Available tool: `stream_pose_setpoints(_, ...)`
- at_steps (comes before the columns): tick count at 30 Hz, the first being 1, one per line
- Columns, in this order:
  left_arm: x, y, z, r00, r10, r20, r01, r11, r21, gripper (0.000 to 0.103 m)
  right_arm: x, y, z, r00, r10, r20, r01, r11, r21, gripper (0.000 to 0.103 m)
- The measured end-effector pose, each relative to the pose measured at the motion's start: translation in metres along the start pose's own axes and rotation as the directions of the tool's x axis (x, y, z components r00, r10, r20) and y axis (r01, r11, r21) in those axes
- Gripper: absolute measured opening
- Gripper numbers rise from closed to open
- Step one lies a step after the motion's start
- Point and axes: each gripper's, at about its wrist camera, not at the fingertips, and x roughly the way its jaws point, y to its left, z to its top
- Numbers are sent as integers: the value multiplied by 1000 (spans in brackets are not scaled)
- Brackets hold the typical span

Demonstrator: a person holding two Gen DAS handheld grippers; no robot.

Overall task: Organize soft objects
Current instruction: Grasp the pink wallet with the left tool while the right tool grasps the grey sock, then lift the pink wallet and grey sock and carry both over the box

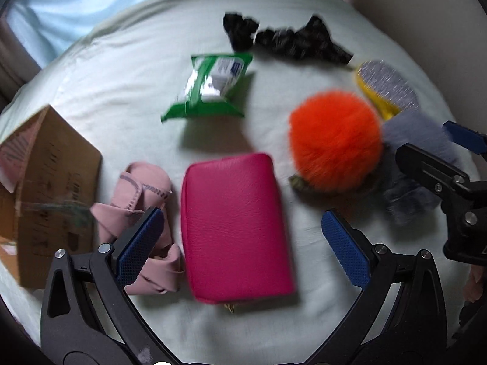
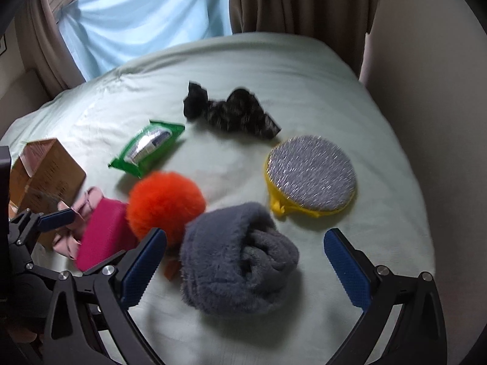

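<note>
Soft items lie on a pale green bed (image 1: 121, 70). My left gripper (image 1: 243, 243) is open, its jaws straddling a magenta pouch (image 1: 237, 228). A pink folded cloth (image 1: 143, 200) lies left of the pouch, an orange pom-pom (image 1: 334, 140) to its right. My right gripper (image 2: 243, 267) is open around a rolled grey fuzzy cloth (image 2: 237, 258). The pom-pom (image 2: 166, 202) and pouch (image 2: 103, 237) lie to its left. A round silver-and-yellow scrubber (image 2: 310, 176), a green wipes pack (image 2: 149, 149) and a dark scrunchie-like cloth (image 2: 231, 115) lie farther off.
A brown cardboard box (image 1: 51, 191) stands at the bed's left edge, also in the right wrist view (image 2: 45, 173). Brown curtains (image 2: 298, 3) and a light blue sheet (image 2: 143, 15) hang behind the bed. A wall (image 2: 432, 70) borders the right side.
</note>
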Motion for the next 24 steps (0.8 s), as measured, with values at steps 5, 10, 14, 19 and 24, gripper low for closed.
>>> stream_pose_setpoints(5,26,2,-8,997,-13,-72,11,1000,-18,94,22,-2,-7,999,17,-27,-17,1000,9,93)
stream_pose_setpoints(10,26,3,-9,996,-20,-85,17,999,-36,81,31,-4,-11,998,40,-48,-39,999,24,80)
stream_pose_setpoints(14,24,10,-6,995,-24,-92,19,998,-58,63,31,-7,-13,996,50,-69,-47,998,48,69)
stream_pose_setpoints(19,18,10,-6,996,-21,-91,17,999,-40,56,28,-8,-15,996,47,-74,-41,996,76,61)
stream_pose_setpoints(24,13,14,-2,996,-29,-85,25,999,-47,50,19,-9,-13,997,40,-66,-33,995,97,52)
